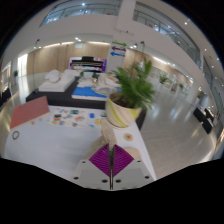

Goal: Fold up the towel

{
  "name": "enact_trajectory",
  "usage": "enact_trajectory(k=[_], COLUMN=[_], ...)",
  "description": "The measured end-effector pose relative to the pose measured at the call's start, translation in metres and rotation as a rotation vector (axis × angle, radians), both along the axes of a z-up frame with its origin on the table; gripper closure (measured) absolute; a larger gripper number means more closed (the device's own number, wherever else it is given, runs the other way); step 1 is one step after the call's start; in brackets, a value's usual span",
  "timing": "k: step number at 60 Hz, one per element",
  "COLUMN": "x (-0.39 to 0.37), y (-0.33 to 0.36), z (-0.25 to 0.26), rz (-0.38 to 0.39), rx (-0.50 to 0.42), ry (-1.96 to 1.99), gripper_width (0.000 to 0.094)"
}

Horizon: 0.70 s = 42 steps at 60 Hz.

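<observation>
No readable text, labels, brands or numbers anywhere. The items on the white table (70, 135) show coloured patches only, too small to make out. Nothing legible on the far walls either.

Gripper (111, 172): fingers cut off at the lower border, tips only in view. Small items on white table (70, 135) too small to identify. Yellow pot (122, 112) hides table's far corner. Background furniture indistinct.

blue towel (88, 93), flat, far off, details unclr
</observation>
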<state>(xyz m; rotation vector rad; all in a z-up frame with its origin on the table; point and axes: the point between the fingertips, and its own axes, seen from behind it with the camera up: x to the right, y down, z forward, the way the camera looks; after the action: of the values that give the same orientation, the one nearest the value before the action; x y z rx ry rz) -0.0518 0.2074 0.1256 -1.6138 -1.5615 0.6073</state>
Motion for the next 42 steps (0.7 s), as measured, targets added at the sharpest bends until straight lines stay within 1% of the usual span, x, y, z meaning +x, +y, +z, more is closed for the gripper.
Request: enact_trajectory(k=[4,8,12,13,17,21,23,26,36,42], x=[0.008,0.017,0.02,0.021,0.034,0.046,0.059,0.079,0.177,0.233], y=[0.039,0.07,0.09,0.093,0.102,0.103,0.099,0.092,0.042,0.021], z=[-0.02,-0.048,-0.07,-0.075,-0.084,-0.07,-0.054,-0.029,0.06,0.093], rz=[-0.038,-0.058,-0.066,-0.069,-0.089,-0.108,-0.114,-0.117,-0.122,-0.168], rx=[0.003,0.054,0.086,0.087,0.07,0.036,0.015,-0.018,-0.126,-0.15], ry=[-0.025,-0.063,-0.078,-0.085,-0.114,-0.097,-0.083,-0.067,-0.076,-0.09], gripper_width=[0.0923,0.092,0.0899,0.0858,0.0479,0.01,0.0111,0.0077,0.0085,0.0083])
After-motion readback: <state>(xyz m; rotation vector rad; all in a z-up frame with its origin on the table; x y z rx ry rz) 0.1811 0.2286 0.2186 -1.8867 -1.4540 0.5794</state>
